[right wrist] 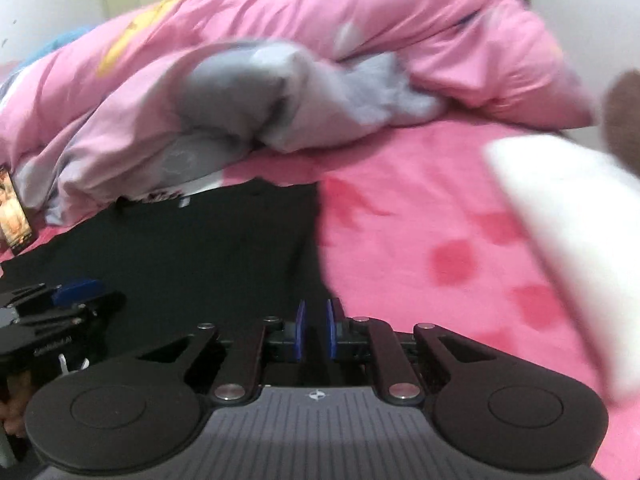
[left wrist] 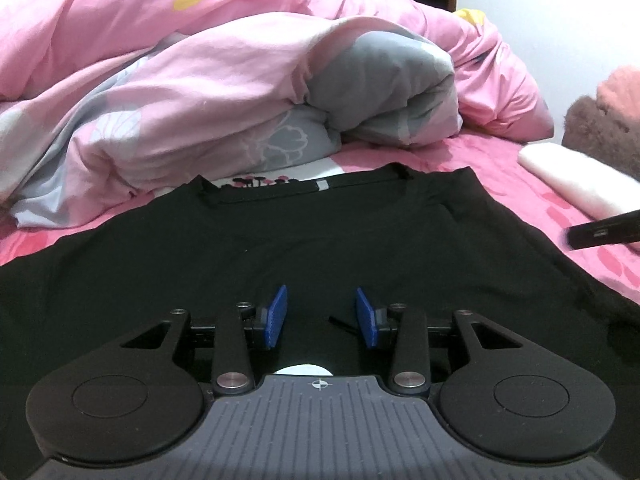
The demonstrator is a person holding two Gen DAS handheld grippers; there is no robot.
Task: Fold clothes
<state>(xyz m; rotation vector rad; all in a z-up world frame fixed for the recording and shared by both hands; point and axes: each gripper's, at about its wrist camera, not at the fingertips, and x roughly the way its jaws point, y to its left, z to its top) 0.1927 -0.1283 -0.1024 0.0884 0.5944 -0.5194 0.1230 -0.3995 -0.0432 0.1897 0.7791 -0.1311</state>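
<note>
A black T-shirt [left wrist: 304, 248] lies spread flat on the pink bed sheet [left wrist: 520, 184], with its collar [left wrist: 312, 190] at the far side. My left gripper [left wrist: 322, 314] hovers low over the shirt's near middle, open, nothing between its blue pads [left wrist: 276, 318]. In the blurred right wrist view the shirt [right wrist: 208, 248] fills the left side and its straight right edge runs down to my right gripper [right wrist: 316, 330]. The right jaws stand a narrow gap apart with no cloth clearly pinched. The right gripper's tip [left wrist: 604, 232] shows beside the shirt's right edge. The left gripper [right wrist: 68, 300] sits at the far left.
A rumpled pink and grey duvet [left wrist: 240, 92] is heaped just beyond the collar. A folded white cloth [left wrist: 576, 180] and a brown plush [left wrist: 604, 132] lie at the right. A small upright picture or screen [right wrist: 14, 208] stands at the left. Bare pink sheet [right wrist: 420, 240] stretches right of the shirt.
</note>
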